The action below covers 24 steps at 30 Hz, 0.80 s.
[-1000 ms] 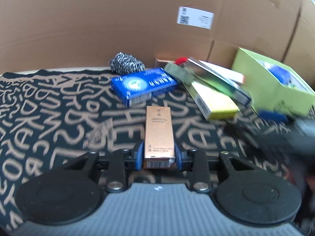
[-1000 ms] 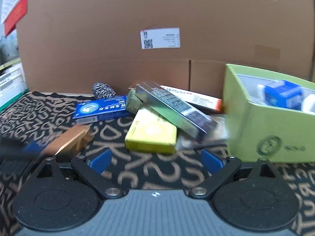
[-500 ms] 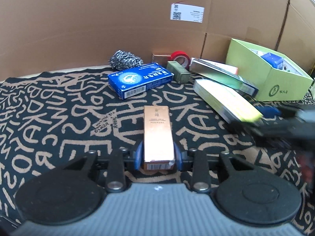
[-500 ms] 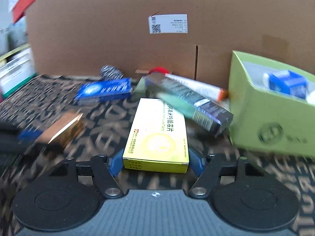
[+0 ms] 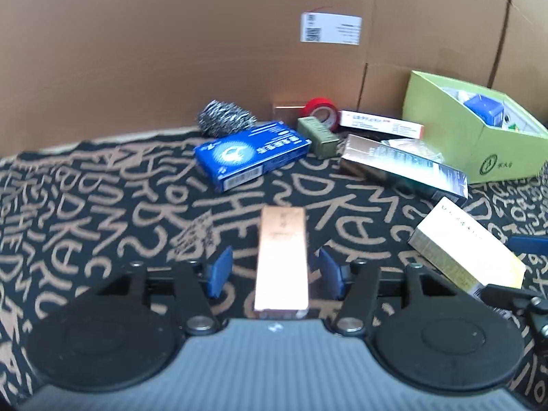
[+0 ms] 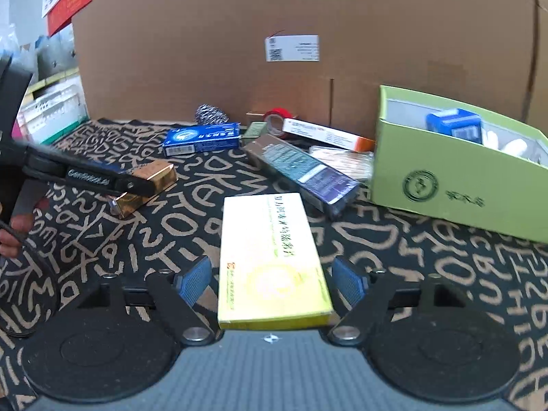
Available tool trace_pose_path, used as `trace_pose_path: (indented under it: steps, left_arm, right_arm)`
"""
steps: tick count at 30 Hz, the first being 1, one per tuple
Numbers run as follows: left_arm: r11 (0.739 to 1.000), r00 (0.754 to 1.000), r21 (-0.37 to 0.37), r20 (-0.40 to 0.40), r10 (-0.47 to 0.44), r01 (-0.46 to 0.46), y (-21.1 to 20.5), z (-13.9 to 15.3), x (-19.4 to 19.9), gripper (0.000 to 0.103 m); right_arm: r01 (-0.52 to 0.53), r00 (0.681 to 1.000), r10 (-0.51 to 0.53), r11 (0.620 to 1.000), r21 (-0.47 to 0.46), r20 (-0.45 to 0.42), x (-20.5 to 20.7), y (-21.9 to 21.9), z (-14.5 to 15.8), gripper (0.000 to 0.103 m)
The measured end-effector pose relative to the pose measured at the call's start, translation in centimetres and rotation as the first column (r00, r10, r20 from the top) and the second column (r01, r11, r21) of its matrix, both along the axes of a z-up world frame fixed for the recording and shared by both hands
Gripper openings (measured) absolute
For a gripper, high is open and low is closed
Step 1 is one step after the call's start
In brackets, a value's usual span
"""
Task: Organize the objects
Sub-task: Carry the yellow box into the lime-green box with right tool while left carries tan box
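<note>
The left gripper (image 5: 274,272) is opening; the copper-coloured carton (image 5: 281,260) lies lengthwise between its blue pads (image 5: 219,270), with a clear gap on each side, so it is released onto the patterned cloth (image 5: 85,205). The right gripper (image 6: 272,282) is opening too, its pads (image 6: 347,282) standing just off the long sides of the yellow medicine box (image 6: 274,260), which lies flat on the cloth.

In the left wrist view, bare cloth spreads from 8 to 11 o'clock of the copper carton, out to the cloth's pale far edge under the cardboard wall (image 5: 171,51). At 12 o'clock lies the blue box (image 5: 251,156), with a steel wool scourer (image 5: 224,121) behind it. At 1 o'clock sit a small olive-green box (image 5: 320,135) and a red tape roll (image 5: 322,111); further right, a white and orange carton (image 5: 380,124) and a long dark box (image 5: 404,164).

In the right wrist view the dark box lies at 1 o'clock of the yellow box, its near end just beside it. The green cardboard bin (image 6: 455,185) stands at 2 o'clock against the wall, open-topped, holding a blue box (image 6: 453,125) and some white items too blurred to name. Cloth at 3 o'clock is open.
</note>
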<state>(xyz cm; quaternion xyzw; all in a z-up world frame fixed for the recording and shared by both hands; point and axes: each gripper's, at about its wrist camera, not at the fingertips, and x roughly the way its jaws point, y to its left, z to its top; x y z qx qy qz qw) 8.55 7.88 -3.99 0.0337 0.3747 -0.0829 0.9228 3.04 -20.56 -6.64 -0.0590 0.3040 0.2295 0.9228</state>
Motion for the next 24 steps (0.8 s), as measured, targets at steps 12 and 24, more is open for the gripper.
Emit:
trace_pose_path:
  steps: [12, 24]
  left_arm:
    - [0.998, 1.0, 0.055, -0.024, -0.007, 0.008, -1.1, -1.4, 1.1, 0.061]
    - [0.996, 0.996, 0.0, 0.013, -0.092, 0.092, -3.4, 1.0, 0.1, 0.031]
  right_arm:
    - [0.001, 1.0, -0.001, 1.0, -0.016, -0.001, 1.5, 0.8, -0.8, 0.074]
    - [0.019, 0.999, -0.022, 0.997, 0.07, 0.045, -0.3, -0.7, 0.8, 0.07]
